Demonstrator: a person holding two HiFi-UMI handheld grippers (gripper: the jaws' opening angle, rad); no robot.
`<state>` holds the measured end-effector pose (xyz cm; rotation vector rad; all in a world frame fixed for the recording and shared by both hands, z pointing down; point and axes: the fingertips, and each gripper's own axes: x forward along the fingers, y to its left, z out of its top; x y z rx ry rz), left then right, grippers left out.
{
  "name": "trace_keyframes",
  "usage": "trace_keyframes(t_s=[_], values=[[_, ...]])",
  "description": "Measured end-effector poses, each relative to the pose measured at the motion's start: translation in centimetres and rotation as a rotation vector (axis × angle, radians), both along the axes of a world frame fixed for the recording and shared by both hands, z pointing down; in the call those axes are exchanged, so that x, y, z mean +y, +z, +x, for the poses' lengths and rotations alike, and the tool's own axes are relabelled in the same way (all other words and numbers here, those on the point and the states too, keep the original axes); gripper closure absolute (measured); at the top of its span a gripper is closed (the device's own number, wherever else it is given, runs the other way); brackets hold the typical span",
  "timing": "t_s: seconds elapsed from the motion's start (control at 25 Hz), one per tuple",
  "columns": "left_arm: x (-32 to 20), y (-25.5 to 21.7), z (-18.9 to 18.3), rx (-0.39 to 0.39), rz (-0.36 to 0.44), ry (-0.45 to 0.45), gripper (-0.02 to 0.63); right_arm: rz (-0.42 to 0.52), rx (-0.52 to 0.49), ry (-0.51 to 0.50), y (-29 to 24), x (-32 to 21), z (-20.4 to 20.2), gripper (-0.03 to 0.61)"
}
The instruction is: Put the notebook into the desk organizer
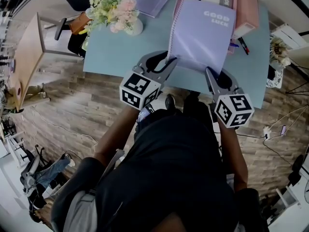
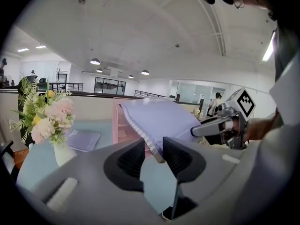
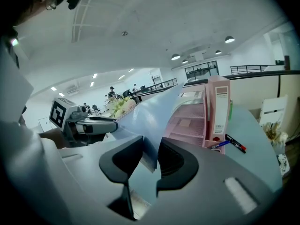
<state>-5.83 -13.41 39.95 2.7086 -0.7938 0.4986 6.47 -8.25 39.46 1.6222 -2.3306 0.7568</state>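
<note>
A lilac spiral notebook with "GOOD LUCK" on its cover hangs tilted above the blue table, its far edge over the pink desk organizer. My left gripper is shut on the near left corner, at the spiral binding. At the near right corner, my right gripper is shut on the cover's edge. In the left gripper view the notebook rises from my left gripper, with the organizer behind. In the right gripper view my right gripper holds the sheet before the organizer's trays.
A vase of flowers stands at the table's left, with a second notebook behind it. Pens lie right of the organizer, next to a pink file box. A wooden chair is off to the left.
</note>
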Motion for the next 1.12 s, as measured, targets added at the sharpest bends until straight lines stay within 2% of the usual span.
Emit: trace_keyframes(t_s=[1.12], values=[[7.5,7.9,-4.8,-0.1,-0.122,-0.03,0.436,-0.075,-0.038,-0.06,7.6,7.7,-4.7,0.491]])
